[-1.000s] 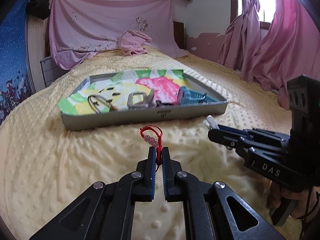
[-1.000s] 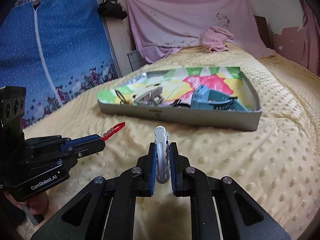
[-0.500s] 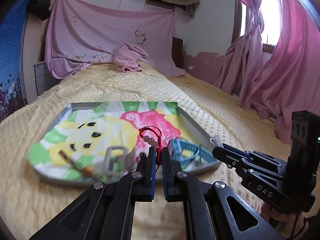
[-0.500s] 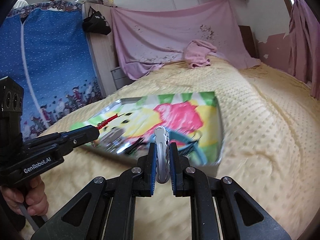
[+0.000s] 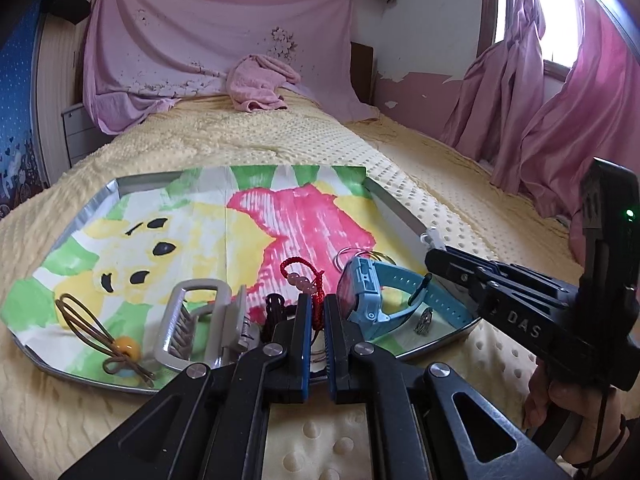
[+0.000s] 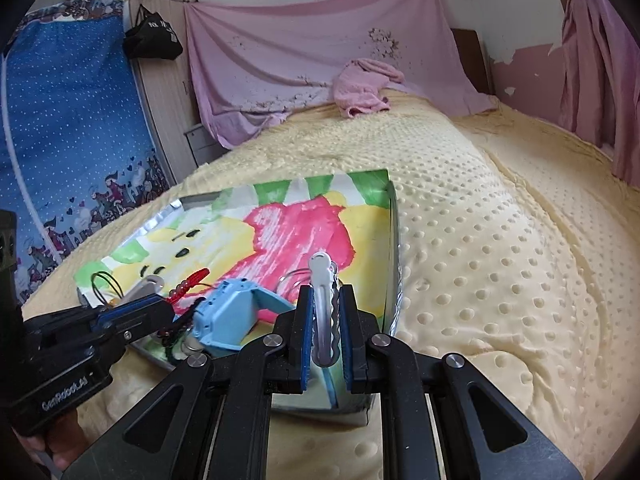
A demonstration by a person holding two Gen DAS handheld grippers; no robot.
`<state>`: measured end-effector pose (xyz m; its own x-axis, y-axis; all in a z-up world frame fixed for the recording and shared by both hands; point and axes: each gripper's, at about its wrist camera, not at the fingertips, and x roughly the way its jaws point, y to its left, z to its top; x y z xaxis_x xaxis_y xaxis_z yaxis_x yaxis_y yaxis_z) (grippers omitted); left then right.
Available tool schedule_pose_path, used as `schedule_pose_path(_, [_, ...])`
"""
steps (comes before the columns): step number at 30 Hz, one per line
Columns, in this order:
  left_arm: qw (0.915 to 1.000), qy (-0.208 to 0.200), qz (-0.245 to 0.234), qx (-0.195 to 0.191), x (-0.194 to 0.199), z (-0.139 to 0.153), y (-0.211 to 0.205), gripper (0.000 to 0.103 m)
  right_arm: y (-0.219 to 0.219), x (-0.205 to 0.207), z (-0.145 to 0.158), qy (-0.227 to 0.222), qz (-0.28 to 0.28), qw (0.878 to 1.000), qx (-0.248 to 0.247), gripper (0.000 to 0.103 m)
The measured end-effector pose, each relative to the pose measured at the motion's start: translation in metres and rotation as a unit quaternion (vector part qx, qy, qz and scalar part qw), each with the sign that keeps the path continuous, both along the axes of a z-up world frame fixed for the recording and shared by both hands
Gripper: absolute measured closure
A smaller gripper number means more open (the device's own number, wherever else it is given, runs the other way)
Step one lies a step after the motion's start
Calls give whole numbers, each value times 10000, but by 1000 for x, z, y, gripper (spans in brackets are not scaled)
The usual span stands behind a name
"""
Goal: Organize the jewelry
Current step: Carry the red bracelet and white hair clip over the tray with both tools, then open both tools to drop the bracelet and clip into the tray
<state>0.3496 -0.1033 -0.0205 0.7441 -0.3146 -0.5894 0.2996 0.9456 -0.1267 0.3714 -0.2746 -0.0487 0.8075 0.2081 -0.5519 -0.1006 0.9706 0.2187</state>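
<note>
A metal tray (image 5: 394, 204) lined with a colourful drawing lies on the yellow bed. My left gripper (image 5: 316, 308) is shut on a red cord bracelet with pink beads (image 5: 302, 278) and holds it over the tray's near edge. My right gripper (image 6: 325, 308) is shut on a white hair clip (image 6: 322, 280), above the tray's near right part (image 6: 394, 248). In the tray lie a blue watch (image 5: 368, 296), a silver claw clip (image 5: 196, 320), a brown hair tie with an orange bead (image 5: 104, 336) and thin rings (image 5: 352, 254).
The yellow dotted bedspread (image 6: 500, 260) spreads around the tray. A pink towel (image 5: 256, 84) lies at the bed's far end. Pink curtains (image 5: 560, 120) hang at the right, a blue patterned cloth (image 6: 60, 140) at the left.
Both grippers have moved forward and now hang over the tray's near edge, each still holding its item. The tray looms larger and closer in both views.
</note>
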Motion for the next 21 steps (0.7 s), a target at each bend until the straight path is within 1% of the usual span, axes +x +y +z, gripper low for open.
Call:
schedule_pose_path(4, [10000,45,-15,52,1,-3,-3,97,1,7,-9,208,2,9998,0,92])
schedule_pose_path(10, [9998,162,3,113,2,-7,-6,97,4,5,-12,198,5,9998,-78,91])
schedule_pose_path(21, [9997,229,49,-45,5,-7,-3,96,3,4,-12,189,36,9998,-62,90])
